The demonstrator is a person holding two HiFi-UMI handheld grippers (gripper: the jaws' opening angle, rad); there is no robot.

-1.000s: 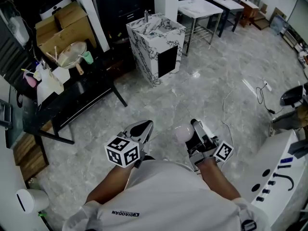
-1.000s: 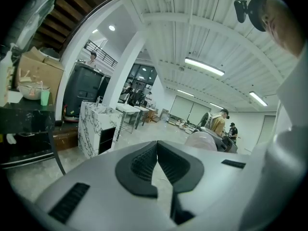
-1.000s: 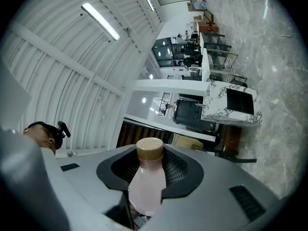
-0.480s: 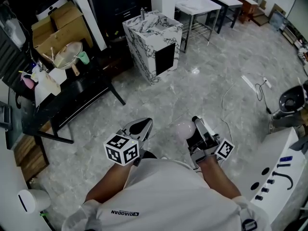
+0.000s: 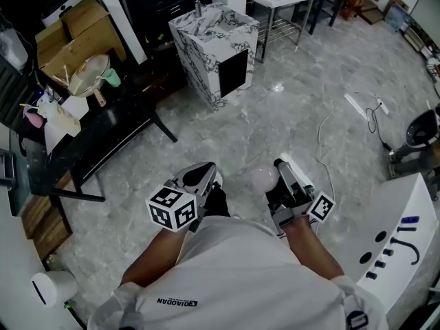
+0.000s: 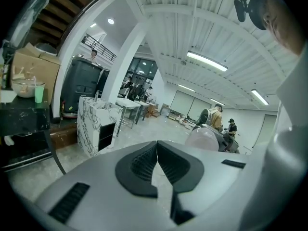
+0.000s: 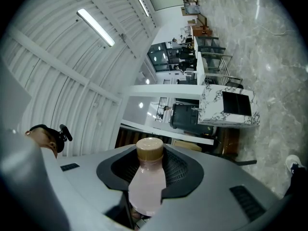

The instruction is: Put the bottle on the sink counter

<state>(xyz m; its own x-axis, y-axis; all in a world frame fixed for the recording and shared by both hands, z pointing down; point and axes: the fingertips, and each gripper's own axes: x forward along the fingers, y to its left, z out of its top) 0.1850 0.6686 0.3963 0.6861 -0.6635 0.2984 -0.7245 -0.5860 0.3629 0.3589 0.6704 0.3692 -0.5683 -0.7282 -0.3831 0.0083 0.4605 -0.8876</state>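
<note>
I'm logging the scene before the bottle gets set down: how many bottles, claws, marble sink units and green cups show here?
Bottles: 1, the pink bottle
Claws: 2, the left claw and the right claw
Marble sink units: 1, the marble sink unit
Green cups: 1, the green cup
Total: 5

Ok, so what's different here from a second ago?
Little. The marble sink unit and the black table have slid up and left in the head view, and a dark shoe has come forward between the hand-held grippers, so the person seems to be stepping. Nothing was taken or let go: the right hand-held gripper stays closed on the pink bottle; the left hand-held gripper stays shut and empty.
</note>
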